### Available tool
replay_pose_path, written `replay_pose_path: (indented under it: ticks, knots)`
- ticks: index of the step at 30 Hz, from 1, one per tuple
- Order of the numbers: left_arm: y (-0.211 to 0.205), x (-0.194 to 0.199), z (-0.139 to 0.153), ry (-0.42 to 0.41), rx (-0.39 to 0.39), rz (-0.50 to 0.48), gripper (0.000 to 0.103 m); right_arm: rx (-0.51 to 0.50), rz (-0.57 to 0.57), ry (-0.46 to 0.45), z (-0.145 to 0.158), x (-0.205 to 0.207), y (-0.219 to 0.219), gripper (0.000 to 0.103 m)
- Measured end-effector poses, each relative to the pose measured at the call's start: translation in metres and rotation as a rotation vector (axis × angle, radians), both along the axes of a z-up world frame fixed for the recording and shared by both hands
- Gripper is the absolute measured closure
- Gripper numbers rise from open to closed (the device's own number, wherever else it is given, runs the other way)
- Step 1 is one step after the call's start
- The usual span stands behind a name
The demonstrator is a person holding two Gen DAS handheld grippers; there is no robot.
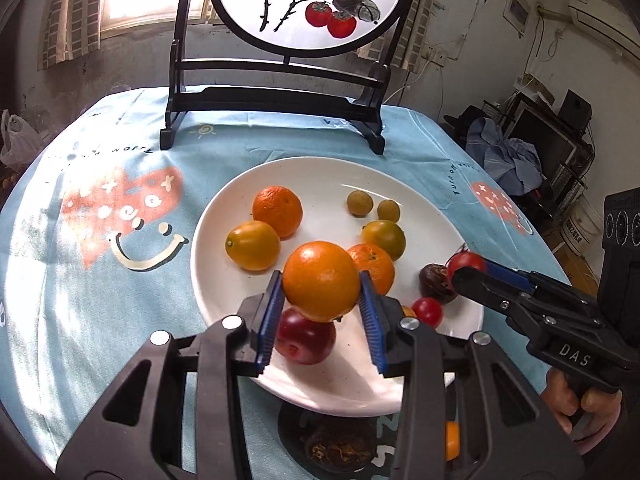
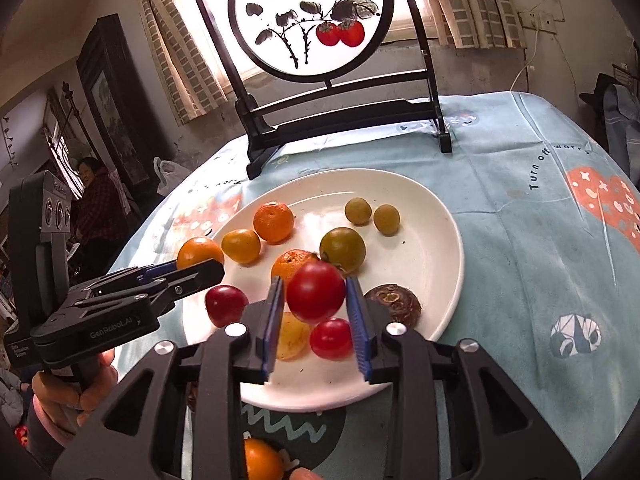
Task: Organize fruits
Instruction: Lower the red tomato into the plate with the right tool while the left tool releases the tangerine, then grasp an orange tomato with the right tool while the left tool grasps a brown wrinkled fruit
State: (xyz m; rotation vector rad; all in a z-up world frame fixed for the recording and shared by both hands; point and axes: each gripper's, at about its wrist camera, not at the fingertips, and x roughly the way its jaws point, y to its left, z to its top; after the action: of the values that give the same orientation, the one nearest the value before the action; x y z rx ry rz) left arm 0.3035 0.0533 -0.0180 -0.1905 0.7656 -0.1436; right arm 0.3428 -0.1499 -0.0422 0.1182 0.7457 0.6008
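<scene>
A round table under a light blue tablecloth (image 1: 120,208) printed with coral hearts and a smiley face fills both views. At its far side stands a black wooden stand (image 1: 276,100) holding a round painted screen (image 1: 304,0) with two red persimmons on a branch.

Nearer the cameras sits a large white plate (image 1: 332,184) carrying the fruit. On it lie a mandarin (image 1: 277,211), a yellow-orange fruit (image 1: 253,245) touching it, a second mandarin (image 1: 374,266), a greenish-yellow fruit (image 1: 383,239) and two small olive-green fruits (image 1: 359,203) side by side at the far rim. A dark red plum (image 1: 306,338) lies at the near left, a brown wrinkled fruit (image 1: 436,283) at the right edge and a small red tomato (image 1: 427,312) beside it.

The left gripper (image 1: 322,300) is closed around a large orange (image 1: 322,280), held above the plate's near-left side, over the plum. The right gripper (image 2: 316,300) is closed on a red tomato (image 2: 316,291), held above the plate's near-right part, between the second mandarin and the brown wrinkled fruit.

Off the plate, near the table's front edge, another orange fruit (image 2: 260,460) rests on the cloth.
</scene>
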Motion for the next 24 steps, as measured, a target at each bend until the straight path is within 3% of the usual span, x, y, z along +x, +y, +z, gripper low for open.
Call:
replay_pose_path:
  ticks: [1, 2, 4, 7, 14, 20, 24]
  knots:
    - [0.002, -0.001, 0.000, -0.004, -0.002, 0.007, 0.054, -0.006, -0.001, 0.005, -0.001, 0.001, 0.001, 0.060]
    - [0.003, -0.004, 0.002, -0.013, -0.005, 0.017, 0.036, -0.007, 0.000, 0.012, 0.000, 0.000, 0.000, 0.059]
    - [0.005, -0.013, 0.011, -0.052, -0.012, 0.039, 0.023, 0.006, 0.005, 0.015, 0.001, -0.003, -0.003, 0.059]
    - [0.008, -0.030, 0.019, -0.085, -0.012, 0.055, 0.013, 0.027, 0.009, 0.014, 0.005, -0.013, -0.012, 0.056]
    - [0.013, -0.066, 0.018, -0.082, 0.022, 0.122, 0.011, 0.067, 0.082, 0.059, -0.004, -0.057, -0.019, 0.051]
    - [0.021, -0.092, 0.008, -0.071, 0.036, 0.201, 0.006, -0.031, 0.161, 0.068, -0.017, -0.089, 0.004, 0.050]
    - [0.027, -0.104, 0.003, -0.063, 0.014, 0.211, 0.006, -0.132, 0.184, 0.023, -0.021, -0.102, 0.018, 0.050]
